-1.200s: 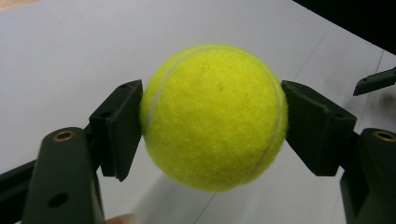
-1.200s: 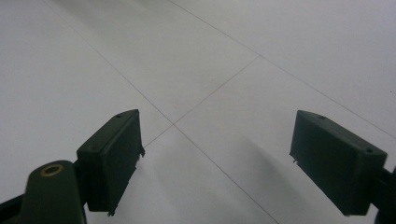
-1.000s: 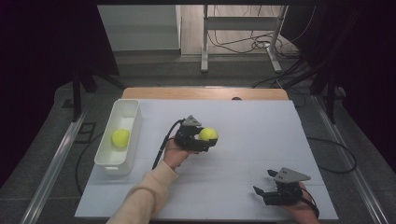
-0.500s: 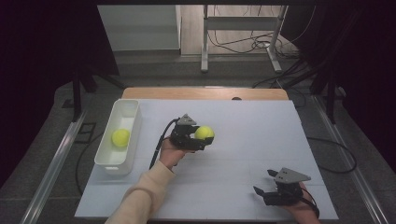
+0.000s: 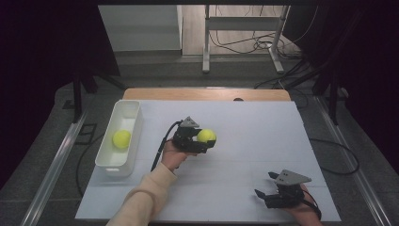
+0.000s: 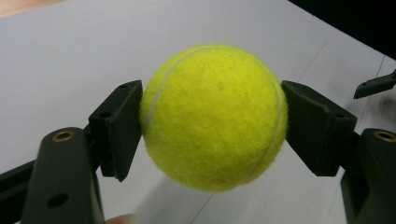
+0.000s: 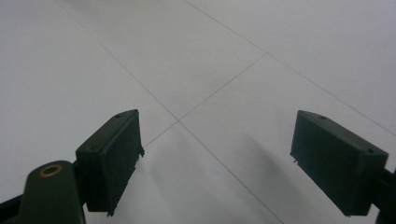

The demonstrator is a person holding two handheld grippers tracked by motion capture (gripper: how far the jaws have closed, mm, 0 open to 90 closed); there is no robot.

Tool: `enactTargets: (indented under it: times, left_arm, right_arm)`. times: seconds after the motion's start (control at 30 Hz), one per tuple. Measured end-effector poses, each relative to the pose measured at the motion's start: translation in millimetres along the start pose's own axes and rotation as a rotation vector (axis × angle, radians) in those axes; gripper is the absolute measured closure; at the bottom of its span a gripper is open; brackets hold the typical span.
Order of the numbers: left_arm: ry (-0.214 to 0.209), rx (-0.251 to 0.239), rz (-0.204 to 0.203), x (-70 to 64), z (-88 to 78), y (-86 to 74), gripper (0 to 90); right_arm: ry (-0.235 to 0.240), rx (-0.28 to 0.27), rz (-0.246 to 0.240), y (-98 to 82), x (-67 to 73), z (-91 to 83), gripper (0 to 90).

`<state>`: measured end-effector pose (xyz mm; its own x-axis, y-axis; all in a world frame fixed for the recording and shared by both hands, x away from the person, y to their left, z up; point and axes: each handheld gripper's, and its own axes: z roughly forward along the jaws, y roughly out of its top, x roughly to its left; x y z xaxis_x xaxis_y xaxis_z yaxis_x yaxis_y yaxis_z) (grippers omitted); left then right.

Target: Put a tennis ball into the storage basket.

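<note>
Your counter point(image 5: 263, 117) is a flat, matte white sheet with faint seams. At its left edge sits a long white plastic bin point(image 5: 134, 115) holding one fuzzy yellow ball point(image 5: 122, 139). Your left gripper point(image 5: 205, 143) clamps its jaws on a felt tennis ball point(image 5: 206, 135), mid-counter, lifted clear. Your right gripper point(image 5: 262, 186) rests near you, jaws wide and empty.

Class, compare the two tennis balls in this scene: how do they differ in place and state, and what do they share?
The held tennis ball is clamped between the pads of the left gripper; the tennis ball in the bin lies loose, touched by no gripper.
The held tennis ball sits over the middle of the white table; the tennis ball in the bin rests inside the white bin at the table's left edge.
Both are yellow-green, fuzzy and look alike in size.
</note>
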<state>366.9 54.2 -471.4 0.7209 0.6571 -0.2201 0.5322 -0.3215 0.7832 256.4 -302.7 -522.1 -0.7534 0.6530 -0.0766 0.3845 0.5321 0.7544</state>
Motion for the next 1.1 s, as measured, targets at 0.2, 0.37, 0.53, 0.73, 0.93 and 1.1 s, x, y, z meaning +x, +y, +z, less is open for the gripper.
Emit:
enactTargets:
  times: [0.2,0.37,0.53,0.73,0.93,1.1]
  left_arm:
    - [0.001,0.054,0.013,-3.0,15.5,-6.9,25.5]
    - [0.003,0.095,0.029,-5.3,25.4,-11.0,25.5]
    - [0.011,0.101,0.044,-8.0,27.7,-11.3,25.6]
    - [0.017,0.096,0.039,-6.0,24.7,-10.8,25.6]
    - [0.015,0.095,0.039,-6.3,24.5,-10.7,25.6]
    - [0.019,0.103,0.045,-7.0,26.2,-11.2,25.6]
  right_arm:
    - [0.009,0.015,-0.005,-0.4,0.6,1.6,16.8]
    - [0.012,0.031,-0.018,-0.7,1.5,2.9,16.4]
    - [0.015,0.030,-0.019,-0.5,1.7,2.5,16.4]
    - [0.016,0.028,-0.021,-0.2,2.1,2.4,16.4]
    - [0.021,0.027,-0.021,-0.3,2.1,2.9,16.4]
    - [0.020,0.027,-0.026,-0.3,2.2,2.7,16.4]
